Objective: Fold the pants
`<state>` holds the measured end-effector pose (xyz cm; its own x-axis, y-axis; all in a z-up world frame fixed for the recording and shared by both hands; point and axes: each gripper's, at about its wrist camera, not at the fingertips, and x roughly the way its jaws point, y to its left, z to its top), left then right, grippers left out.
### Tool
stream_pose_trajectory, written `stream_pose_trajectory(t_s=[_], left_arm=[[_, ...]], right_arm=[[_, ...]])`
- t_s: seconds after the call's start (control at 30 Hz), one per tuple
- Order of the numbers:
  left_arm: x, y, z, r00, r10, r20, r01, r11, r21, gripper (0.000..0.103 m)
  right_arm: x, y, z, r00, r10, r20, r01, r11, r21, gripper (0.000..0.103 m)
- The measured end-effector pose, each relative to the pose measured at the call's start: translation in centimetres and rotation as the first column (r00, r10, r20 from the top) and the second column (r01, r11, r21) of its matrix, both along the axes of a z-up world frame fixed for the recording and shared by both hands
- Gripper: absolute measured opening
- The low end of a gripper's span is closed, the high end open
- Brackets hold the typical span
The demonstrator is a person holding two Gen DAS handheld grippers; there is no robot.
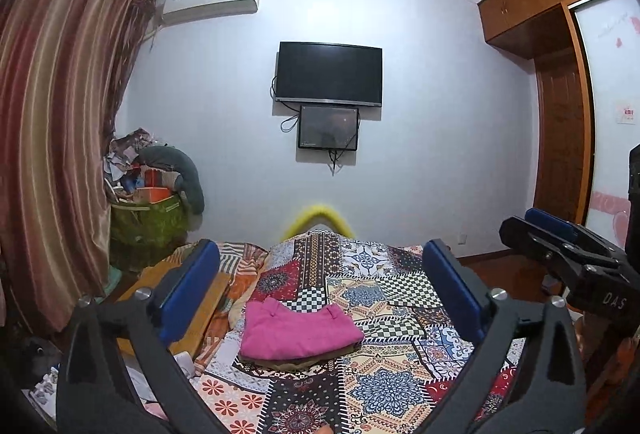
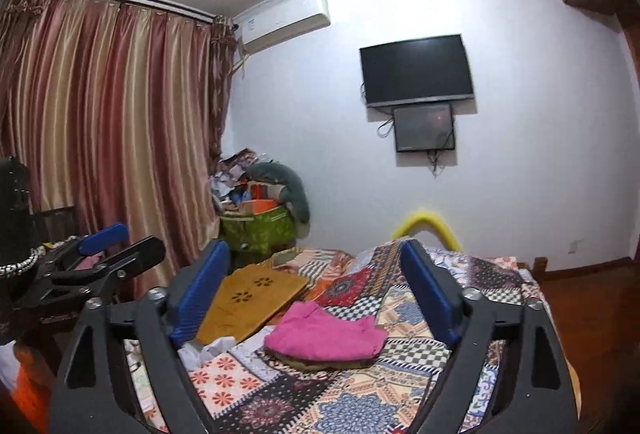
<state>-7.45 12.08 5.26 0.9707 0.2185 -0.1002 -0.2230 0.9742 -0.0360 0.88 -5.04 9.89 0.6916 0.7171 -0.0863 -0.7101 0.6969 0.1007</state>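
Pink pants [image 1: 298, 330] lie folded in a compact bundle on the patterned bedspread [image 1: 380, 314], on top of a flat brown item. They also show in the right wrist view [image 2: 324, 336]. My left gripper [image 1: 320, 274] is open and empty, raised above the bed with the bundle between and beyond its blue pads [image 1: 192, 282]. My right gripper [image 2: 316, 274] is open and empty, also held back from the pants. The right gripper shows at the right edge of the left wrist view [image 1: 560, 246], and the left gripper at the left edge of the right wrist view [image 2: 108, 250].
A wooden board [image 2: 248, 298] lies on the bed left of the pants. A green bin [image 1: 152, 226] piled with clutter stands in the corner by the curtain [image 1: 52, 138]. A TV [image 1: 328, 74] hangs on the far wall. A wooden wardrobe [image 1: 556, 106] is at right.
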Motion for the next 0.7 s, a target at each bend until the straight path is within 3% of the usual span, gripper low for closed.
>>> stream_pose_trajectory(t_s=[0.17,0.7], left_arm=[[0.2,-0.1,-0.4,1.0,0.004,-0.001,-0.004,1.0,0.005,0.103],[1.0,0.5,-1.4,0.999,0.004,-0.034,-0.004,1.0,-0.019,0.103]], right_arm=[[-0.5,-0.3,0.0,1.0,-0.015,0.011,0.015,1.0,0.017,0.103],[-0.8,-0.6,-0.5,1.0,-0.03,-0.005,0.03,1.0,0.002,0.103]])
